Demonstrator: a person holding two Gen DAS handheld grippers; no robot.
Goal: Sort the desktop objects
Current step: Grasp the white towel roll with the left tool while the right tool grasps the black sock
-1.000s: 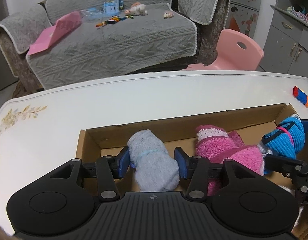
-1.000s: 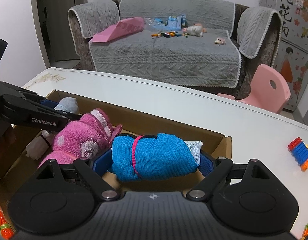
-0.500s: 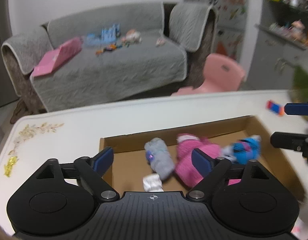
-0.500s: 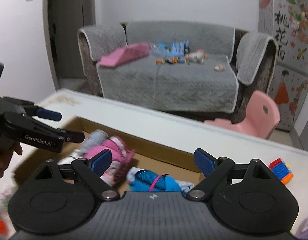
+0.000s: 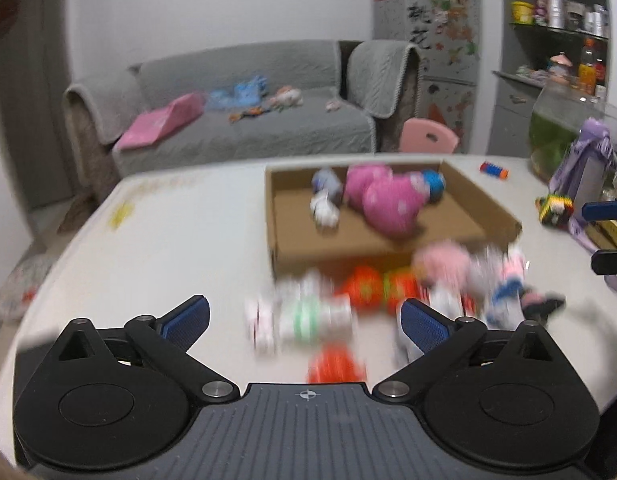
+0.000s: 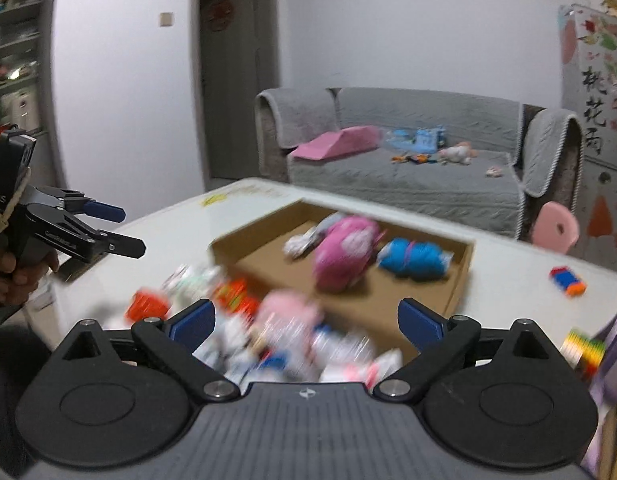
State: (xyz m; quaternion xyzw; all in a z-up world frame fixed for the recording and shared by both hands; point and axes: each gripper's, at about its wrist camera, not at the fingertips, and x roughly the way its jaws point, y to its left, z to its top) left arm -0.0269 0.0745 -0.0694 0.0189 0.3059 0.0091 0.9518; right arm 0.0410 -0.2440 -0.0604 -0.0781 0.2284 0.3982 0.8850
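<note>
The cardboard box (image 5: 392, 240) sits on the white desk (image 5: 180, 248) and already contains a grey sock roll (image 5: 326, 184), a large pink fuzzy bundle (image 5: 384, 200) and a blue sock roll (image 6: 414, 258), lying side by side toward its far wall. The unsorted pile (image 5: 372, 300) lies on the desk just in front of the box's near wall: a pale pink fuzzy item (image 5: 444, 264), orange pieces (image 5: 368, 290) and white-and-green rolled pieces (image 5: 308, 316); motion blur prevents identifying them more exactly. The left tool (image 5: 304, 322) has just been opening and its jaws stand fully spread with nothing pinched; the pile shows between and beyond them, not gripped. The right tool (image 6: 306, 322) has likewise just been opening, is spread wide and holds nothing, with the pile directly ahead. Judged from this layout, one deposit step is complete and the step in hand is the return to the pile for the next pick. The next move calls for each tool to select a single item, straddle it without catching its neighbours, close on it and carry it over the near wall into free floor space in the box. A foam dart (image 6: 568, 280) and a colour cube (image 5: 554, 208) lie well apart on the desk.
</note>
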